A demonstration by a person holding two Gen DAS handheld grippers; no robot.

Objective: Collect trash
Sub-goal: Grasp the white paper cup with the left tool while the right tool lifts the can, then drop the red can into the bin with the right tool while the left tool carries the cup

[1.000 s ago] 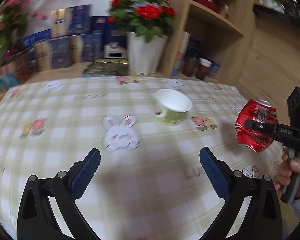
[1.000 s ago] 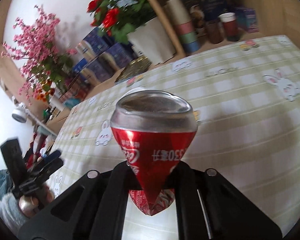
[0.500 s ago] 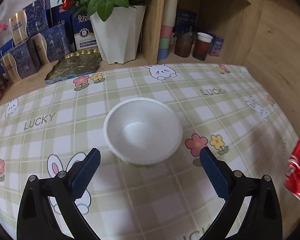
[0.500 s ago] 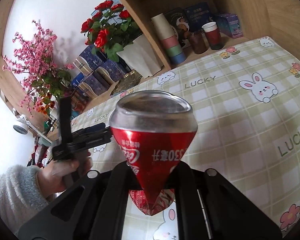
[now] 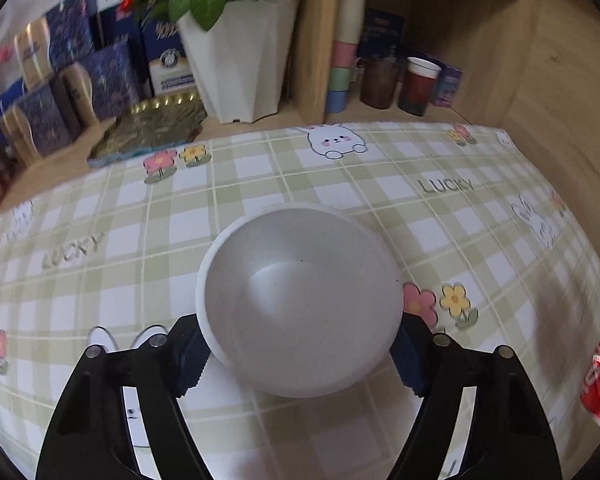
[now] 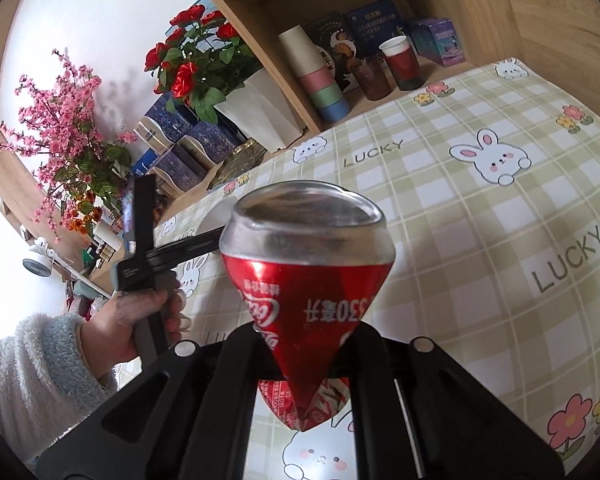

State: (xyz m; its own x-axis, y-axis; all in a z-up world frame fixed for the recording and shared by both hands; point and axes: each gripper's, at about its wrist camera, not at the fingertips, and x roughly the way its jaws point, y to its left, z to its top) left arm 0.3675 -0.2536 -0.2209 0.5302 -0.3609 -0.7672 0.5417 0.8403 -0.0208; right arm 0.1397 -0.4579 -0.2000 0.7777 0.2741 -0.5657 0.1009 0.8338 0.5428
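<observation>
Paper bowl, white and empty, sits on the checked tablecloth toward the middle of the table, and the left gripper straddles it with its jaws spread wide, the blue pads level with the bowl's sides; whether they already touch the wall I cannot tell. Over the table, the right gripper is clamped tight on a crushed red Coca-Cola can, pinching the flattened body so that the silver base flares above the fingers. The likely next step is closing on the bowl, and the risk lies there: thin paper walls may buckle or the rounded side may squirt out from between the pads and skid across the tablecloth. The can's tapered, slick metal could also slip from its narrow pinch if the right hand tilts.
</observation>
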